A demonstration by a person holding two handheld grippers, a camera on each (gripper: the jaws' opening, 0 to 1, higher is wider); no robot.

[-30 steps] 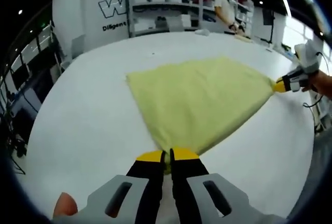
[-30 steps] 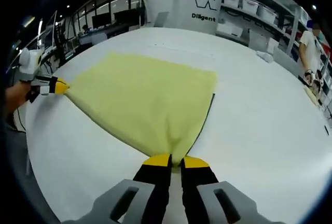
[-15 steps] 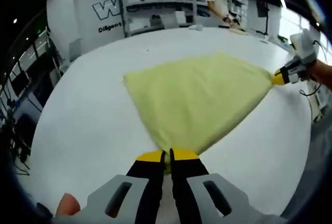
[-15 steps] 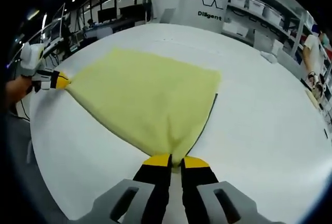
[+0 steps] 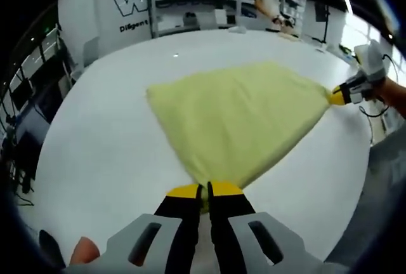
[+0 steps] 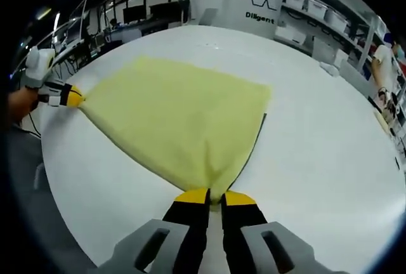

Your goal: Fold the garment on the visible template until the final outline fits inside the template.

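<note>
Yellow garment (image 5: 241,122), spread on white table (image 5: 101,153).
Left tongs (image 5: 203,191) and right tongs (image 6: 214,198) each pinched closed on a near corner; cloth likely light, limp; best held by corners.

Pale yellow garment (image 5: 238,122) lying spread flat, stretching taut into fan shape across frame centre. One corner bunching at bottom centre of left gripper view, opposite corner tapering to right edge. Dark strip (image 6: 248,149) showing along garment's right edge in right gripper view.
</note>
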